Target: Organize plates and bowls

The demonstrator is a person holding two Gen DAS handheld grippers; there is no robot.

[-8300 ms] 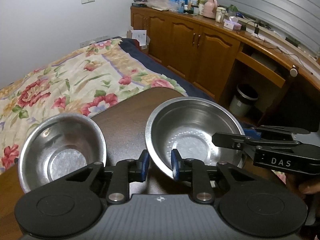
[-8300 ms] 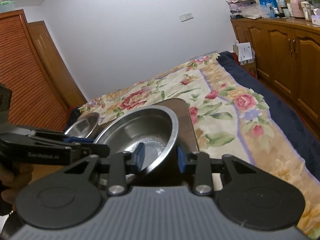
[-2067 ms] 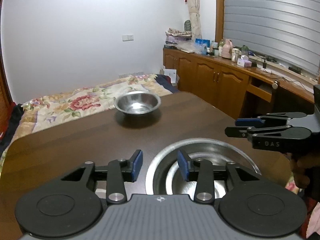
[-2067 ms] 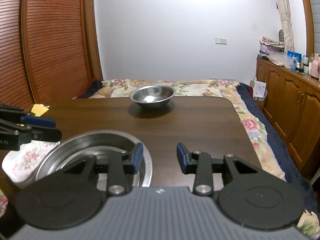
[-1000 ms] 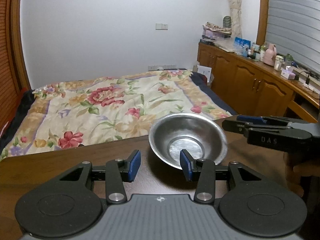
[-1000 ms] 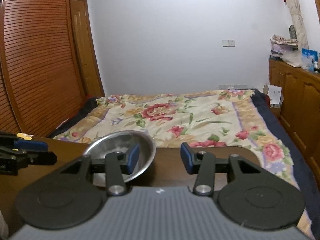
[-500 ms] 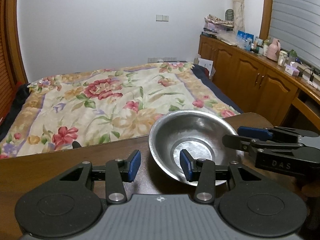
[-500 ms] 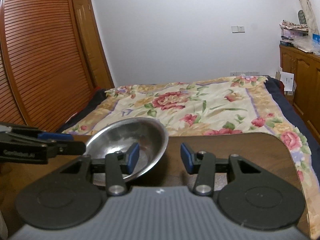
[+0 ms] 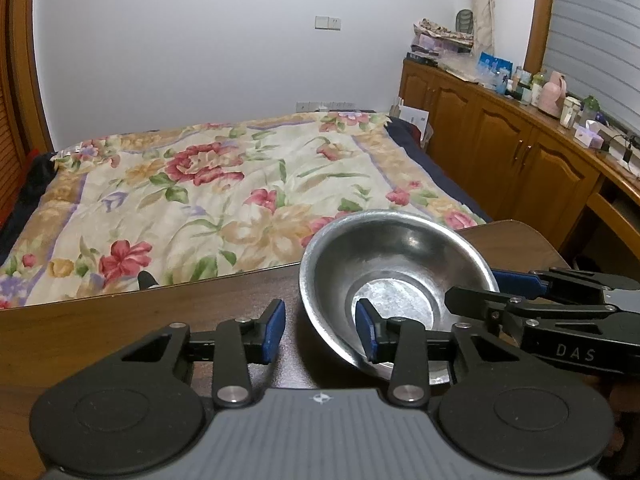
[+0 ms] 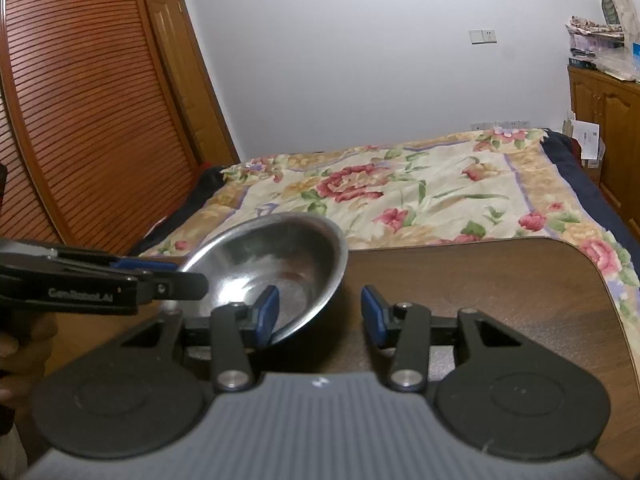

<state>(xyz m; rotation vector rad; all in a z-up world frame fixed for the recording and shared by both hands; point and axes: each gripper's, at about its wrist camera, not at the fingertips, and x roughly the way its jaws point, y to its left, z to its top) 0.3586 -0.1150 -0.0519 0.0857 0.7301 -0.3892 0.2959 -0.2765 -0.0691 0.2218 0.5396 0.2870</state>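
Left claw (image 9: 320,326): pads set wide apart, holding nothing. The near rim of the steel bowl (image 9: 394,276) stands between the two pads, with the right pad inside the bowl and the left pad outside, clear of the wall; whether the right pad touches the metal cannot be told.

Right claw (image 10: 318,314): likewise wide open, gripping nothing. Its left pad sits inside the bowl (image 10: 280,264) and its right pad outside, apart from the rim.

The bowl sits at the far edge of the dark wooden desk (image 9: 120,320), tilted in both views. Its underside and footing are hidden by the claw bodies, so whether it rests flat or is tipped up cannot be determined.

From the left wrist view, the right claw (image 9: 476,294) enters from the right edge, its tips at the bowl's right rim; contact is unclear. From the right wrist view, the left claw (image 10: 188,276) enters from the left at the opposite rim; the hand behind it is cut off by the frame.

Beyond the desk lies a bed with a floral quilt (image 9: 208,192); wooden cabinets (image 9: 500,152) run along the right, their tops crowded with small items too small to identify
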